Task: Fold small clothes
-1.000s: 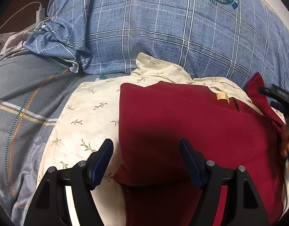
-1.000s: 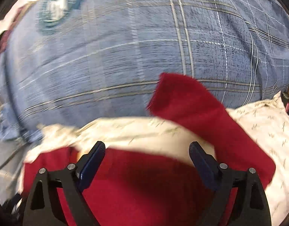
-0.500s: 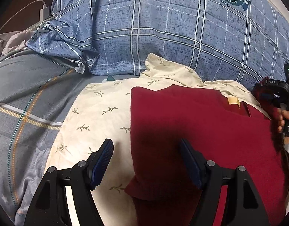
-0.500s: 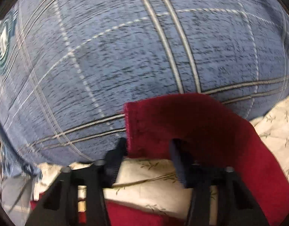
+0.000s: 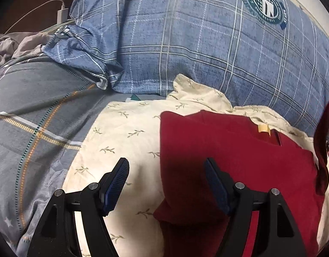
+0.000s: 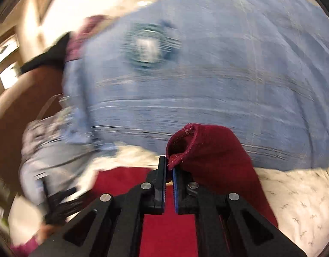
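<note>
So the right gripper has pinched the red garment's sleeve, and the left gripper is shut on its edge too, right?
Not quite. The left gripper is open, its fingers spread above the red garment, as the left wrist view shows. The right gripper has indeed pinched the sleeve.

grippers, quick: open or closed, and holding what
Left gripper: open, holding nothing, above the folded red garment's left edge.
Right gripper: jaws closed on the red garment's sleeve.
</note>
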### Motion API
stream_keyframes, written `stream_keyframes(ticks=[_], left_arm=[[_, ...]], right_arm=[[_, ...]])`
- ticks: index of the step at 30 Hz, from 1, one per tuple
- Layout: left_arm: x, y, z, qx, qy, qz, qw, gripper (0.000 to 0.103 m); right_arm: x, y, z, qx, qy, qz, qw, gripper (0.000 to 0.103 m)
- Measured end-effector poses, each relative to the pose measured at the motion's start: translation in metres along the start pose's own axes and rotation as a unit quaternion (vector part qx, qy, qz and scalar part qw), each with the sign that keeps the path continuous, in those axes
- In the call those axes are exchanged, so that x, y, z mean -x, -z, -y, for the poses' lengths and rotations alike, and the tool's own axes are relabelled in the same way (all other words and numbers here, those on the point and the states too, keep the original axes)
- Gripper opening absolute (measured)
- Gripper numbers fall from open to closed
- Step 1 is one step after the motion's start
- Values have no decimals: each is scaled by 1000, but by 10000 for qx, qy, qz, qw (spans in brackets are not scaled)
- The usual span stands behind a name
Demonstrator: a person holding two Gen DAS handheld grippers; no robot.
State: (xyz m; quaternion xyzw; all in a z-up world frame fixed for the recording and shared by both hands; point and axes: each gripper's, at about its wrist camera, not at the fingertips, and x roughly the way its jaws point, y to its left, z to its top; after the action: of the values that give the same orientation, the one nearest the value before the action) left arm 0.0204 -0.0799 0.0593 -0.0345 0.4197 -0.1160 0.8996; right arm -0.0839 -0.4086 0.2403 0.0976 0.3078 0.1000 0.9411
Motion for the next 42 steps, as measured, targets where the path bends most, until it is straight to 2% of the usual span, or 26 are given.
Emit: stream_keyframes(ticks=[3, 6, 7, 9, 11, 13, 14, 15, 18, 20, 22, 24, 27, 30, 32, 37, 42], left_arm=[[6, -2, -6, 140, -5, 57, 9999, 72], [11, -6, -18, 328, -4, 120, 9994, 72], [14, -7, -23, 405, -10, 158, 9991, 72], [16, -10, -32, 533, -39, 221, 9983, 72], [18, -13, -41, 668, -97, 268, 9974, 72], [18, -14, -45, 704, -134, 288, 9970, 72], [19, -15, -45, 688, -145, 305, 9971, 72], [19, -16, -45, 666, -173, 332, 9971, 72], [21, -17, -43, 601, -31, 329, 9976, 72], [27, -17, -40, 507, 123, 378, 9979, 72], [33, -17, -36, 399, 137, 497, 9979, 72], [34, -15, -39, 389, 44, 561, 9977, 72], [25, -12, -42, 544, 7, 360, 9979, 72], [19, -14, -43, 625, -52, 266, 9977, 72], [20, -15, -45, 631, -140, 311, 9974, 72], [21, -19, -49, 750, -142, 363, 9964, 72], [20, -19, -50, 771, -69, 387, 9962, 72]], right_arm=[[-5, -11, -39, 237, -632, -158, 9976, 4], [-19, -5, -76, 469, -1391, -472, 9880, 4], [-34, 0, -87, 544, -1598, -637, 9836, 4], [-62, 6, -103, 581, -1712, -967, 9788, 4], [-106, 16, -109, 431, -1958, -1526, 9677, 5], [-140, 24, -108, 254, -1819, -1967, 9631, 13], [-150, 25, -106, 255, -1583, -1971, 9672, 17], [-153, 26, -101, 217, -1404, -1867, 9721, 24], [-143, 33, -72, -329, -1449, -1644, 9751, 35], [-126, 48, -60, -347, -1446, -1569, 9764, 44], [-120, 69, -54, -269, -1359, -1775, 9743, 53], [-117, 100, -49, -344, -1470, -2057, 9669, 53], [-132, 136, -48, -641, -1672, -2364, 9550, 53], [-156, 159, -55, -861, -1807, -2533, 9465, 53], [-168, 165, -60, -833, -1817, -2588, 9450, 53], [-170, 143, -56, -952, -1827, -2248, 9524, 53], [-183, 99, -47, -1159, -1869, -1670, 9611, 53]])
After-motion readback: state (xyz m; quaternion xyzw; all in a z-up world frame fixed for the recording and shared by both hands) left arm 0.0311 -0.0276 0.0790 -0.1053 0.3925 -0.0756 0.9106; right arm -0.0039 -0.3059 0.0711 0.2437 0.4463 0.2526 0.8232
